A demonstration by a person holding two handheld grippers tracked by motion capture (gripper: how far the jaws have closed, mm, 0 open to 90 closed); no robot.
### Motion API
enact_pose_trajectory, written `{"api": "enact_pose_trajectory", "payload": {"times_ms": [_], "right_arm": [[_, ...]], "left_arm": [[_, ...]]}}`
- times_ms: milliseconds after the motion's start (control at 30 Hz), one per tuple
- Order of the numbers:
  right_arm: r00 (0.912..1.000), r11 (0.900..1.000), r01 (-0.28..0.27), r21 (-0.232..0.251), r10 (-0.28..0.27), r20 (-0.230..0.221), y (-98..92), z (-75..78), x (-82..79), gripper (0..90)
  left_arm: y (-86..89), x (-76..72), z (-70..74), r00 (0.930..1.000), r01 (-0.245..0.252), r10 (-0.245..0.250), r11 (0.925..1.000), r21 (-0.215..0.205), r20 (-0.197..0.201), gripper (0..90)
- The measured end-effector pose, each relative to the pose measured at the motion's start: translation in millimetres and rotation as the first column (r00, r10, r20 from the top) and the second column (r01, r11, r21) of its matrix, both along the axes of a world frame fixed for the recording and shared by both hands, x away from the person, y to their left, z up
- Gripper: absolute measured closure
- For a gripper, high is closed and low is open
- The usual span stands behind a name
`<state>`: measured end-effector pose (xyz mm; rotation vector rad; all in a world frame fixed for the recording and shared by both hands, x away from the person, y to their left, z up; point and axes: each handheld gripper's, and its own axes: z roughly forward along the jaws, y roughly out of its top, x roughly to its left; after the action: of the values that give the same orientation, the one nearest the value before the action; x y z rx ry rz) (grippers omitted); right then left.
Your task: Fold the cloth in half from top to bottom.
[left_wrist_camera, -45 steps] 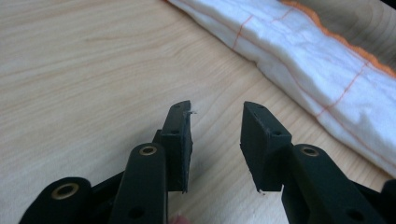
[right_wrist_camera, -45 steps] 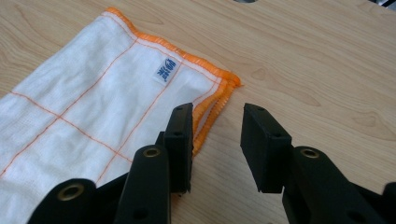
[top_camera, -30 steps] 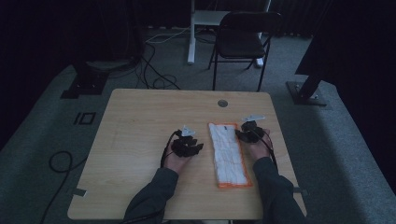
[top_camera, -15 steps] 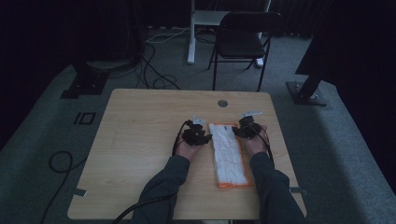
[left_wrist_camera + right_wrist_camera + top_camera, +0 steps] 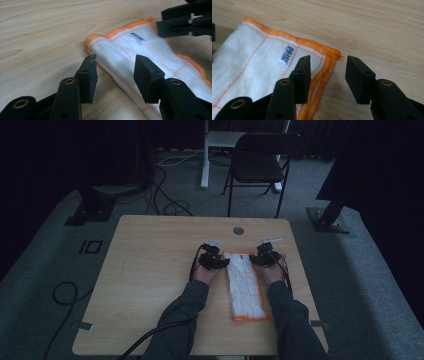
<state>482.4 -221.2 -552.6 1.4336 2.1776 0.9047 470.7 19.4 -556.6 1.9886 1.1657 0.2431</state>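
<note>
Centrally on the light wooden bench [image 5: 150,270], toward its right half: a folded white cloth [image 5: 245,285] with orange stitched edging, lying lengthwise from the far middle toward the near edge. Flanked at its far end by both tools, left tool [image 5: 216,260] just beside the cloth's left far corner, right tool [image 5: 262,257] just beside the right far corner, each held in a hand with dark sleeves coming in from below. Seen from the left gripper view: left tool [image 5: 115,72] wide open, jaws straddling the rolled left edge of the cloth [image 5: 140,57], nothing gripped; other tool visible farther off at upper right, above the cloth's far edge. Seen from the right gripper view: right tool [image 5: 327,75] also wide open, one jaw over the cloth [image 5: 249,57], the other over bare wood, with the layered orange hem between them, nothing gripped. Sewn near the far hem, a small white label [image 5: 287,56] with blue printed characters, too small and blurred to read; same label [image 5: 138,36] as a blue smudge in the left gripper view. Beyond the bench, on grey carpet: a dark folding chair [image 5: 260,165], loose cables [image 5: 170,195], black stand bases.
</note>
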Motion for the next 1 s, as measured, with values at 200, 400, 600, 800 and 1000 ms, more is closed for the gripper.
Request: {"api": "enact_pose_trajectory", "payload": {"times_ms": [200,400,600,800,1000], "right_arm": [[0.9999,1.000,-0.002,-0.001,0.002,-0.012,4.3,-0.7,5.4,56.4],[0.9994,0.999,-0.015,-0.035,0.014,-0.032,11.6,-6.0,7.5,61.1],[0.9986,1.000,-0.020,-0.018,0.020,-0.049,10.7,-7.5,8.7,66.1],[0.9973,1.000,-0.027,0.012,0.027,-0.068,10.7,-7.3,9.3,77.2],[0.9971,1.000,-0.030,-0.002,0.029,-0.071,12.9,-5.9,8.3,83.9]], "left_arm": [[-4.2,6.2,-3.1,0.9997,-0.012,0.012,0.9999,-0.006,-0.022,54.3],[-8.2,8.4,-9.3,0.9990,-0.025,0.025,0.9997,0.004,-0.038,55.2],[-12.9,8.0,-8.9,0.9985,-0.030,0.031,0.9994,0.017,-0.045,62.9],[-16.2,10.0,-8.2,0.9988,0.001,0.001,0.9984,0.056,-0.049,84.0],[-21.6,15.9,-3.7,0.9993,0.019,-0.015,0.9923,0.123,-0.035,87.8]]}}
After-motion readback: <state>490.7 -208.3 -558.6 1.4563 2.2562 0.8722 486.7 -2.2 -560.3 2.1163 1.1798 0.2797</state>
